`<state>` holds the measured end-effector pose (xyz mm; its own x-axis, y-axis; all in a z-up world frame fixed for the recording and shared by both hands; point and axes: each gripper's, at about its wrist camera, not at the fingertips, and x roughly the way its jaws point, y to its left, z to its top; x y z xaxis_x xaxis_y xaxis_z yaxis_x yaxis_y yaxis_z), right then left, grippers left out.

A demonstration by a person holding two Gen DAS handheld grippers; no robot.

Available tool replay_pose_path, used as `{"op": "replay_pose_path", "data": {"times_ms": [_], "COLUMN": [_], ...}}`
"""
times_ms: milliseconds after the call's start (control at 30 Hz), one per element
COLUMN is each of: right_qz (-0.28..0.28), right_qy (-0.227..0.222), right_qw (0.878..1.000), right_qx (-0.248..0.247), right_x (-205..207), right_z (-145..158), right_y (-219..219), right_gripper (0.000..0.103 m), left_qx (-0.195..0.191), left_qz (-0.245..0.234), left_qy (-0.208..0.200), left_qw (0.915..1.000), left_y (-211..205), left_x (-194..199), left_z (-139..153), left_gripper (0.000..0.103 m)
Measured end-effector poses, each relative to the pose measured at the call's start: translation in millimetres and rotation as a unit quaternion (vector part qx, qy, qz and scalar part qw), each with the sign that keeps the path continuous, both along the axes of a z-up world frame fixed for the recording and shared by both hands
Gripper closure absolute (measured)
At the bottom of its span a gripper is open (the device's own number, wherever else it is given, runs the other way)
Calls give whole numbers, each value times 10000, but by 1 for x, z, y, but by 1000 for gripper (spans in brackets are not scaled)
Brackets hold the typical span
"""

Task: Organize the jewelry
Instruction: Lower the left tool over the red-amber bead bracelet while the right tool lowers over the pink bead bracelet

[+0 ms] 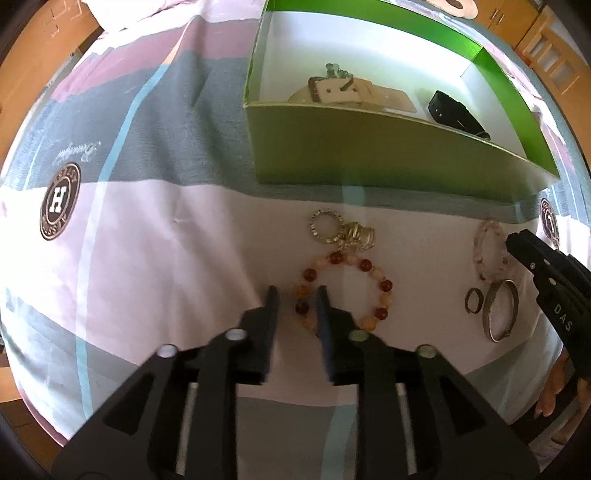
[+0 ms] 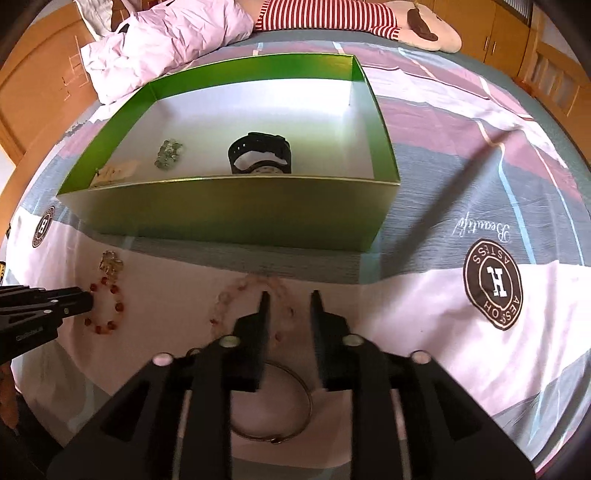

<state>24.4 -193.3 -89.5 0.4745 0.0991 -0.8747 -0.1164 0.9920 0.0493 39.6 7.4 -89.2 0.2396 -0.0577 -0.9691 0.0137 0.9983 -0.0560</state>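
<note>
Left gripper (image 1: 297, 295): its jaws stood spread, holding nothing, low over the bedsheet (image 1: 147, 229), with the near-left arc of the bead bracelet (image 1: 343, 291) showing between the fingertips; I could not tell whether they touched it.

Right gripper (image 2: 289, 299): it was also spread and empty, poised over the pink bracelet (image 2: 240, 291), whose pale beads showed in the gap between the fingers.

Bead bracelet: a loop of red and orange beads lay flat on the white band of the sheet, in front of the box (image 1: 369, 147).

Gold pieces: a studded ring (image 1: 327, 226) and a gold clasp (image 1: 362, 234) lay touching each other, just beyond the bead bracelet and at its far edge.

Pink bracelet: it lay to the right of the beads, near the box's front wall.

Bangle (image 2: 295, 410): the thin metal hoop rested under the right gripper, nearer than the pink bracelet; from the left camera a small dark ring (image 1: 473, 301) sat just beside it.

Box: green outside, white inside, open on the bed. It held a black watch (image 2: 260, 153), a cluster of pale green beads (image 2: 169, 153) and a beige strap (image 1: 354, 92) toward its left side.

Beyond the box: a crumpled pink quilt (image 2: 166, 33) and a striped plush toy (image 2: 332, 16).
</note>
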Motion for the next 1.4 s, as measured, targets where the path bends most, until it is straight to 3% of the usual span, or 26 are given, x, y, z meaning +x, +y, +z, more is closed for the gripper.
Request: {"op": "replay_pose_path", "data": {"times_ms": [100, 233, 600, 667, 867, 1100, 1400], "right_qz": [110, 235, 196, 197, 197, 200, 203], "right_qy": [-1, -18, 74, 70, 69, 53, 43], "right_qw": [9996, 9989, 9990, 9990, 9990, 9988, 9987], "right_qx": [-246, -414, -390, -399, -405, -448, -467], "right_x": [0, -5, -4, -4, -4, -4, -4], "right_z": [-5, -7, -13, -13, -13, -13, -13], "right_y": [9, 14, 16, 16, 17, 16, 17], "right_gripper": [64, 64, 64, 64, 62, 57, 56], "left_qx": [165, 373, 423, 443, 496, 656, 680], "left_qz": [-77, -215, -229, -254, -261, -130, -159], "left_qy": [-41, -102, -135, -143, -139, -99, -93], "left_qw": [9998, 9990, 9988, 9986, 9983, 9977, 9975], "left_y": [-5, -16, -44, -23, -26, -22, -21], "left_x": [3, 3, 5, 4, 2, 4, 6], "left_z": [0, -1, -3, -2, -4, -11, -10], "left_gripper": [67, 62, 61, 62, 61, 40, 39]}}
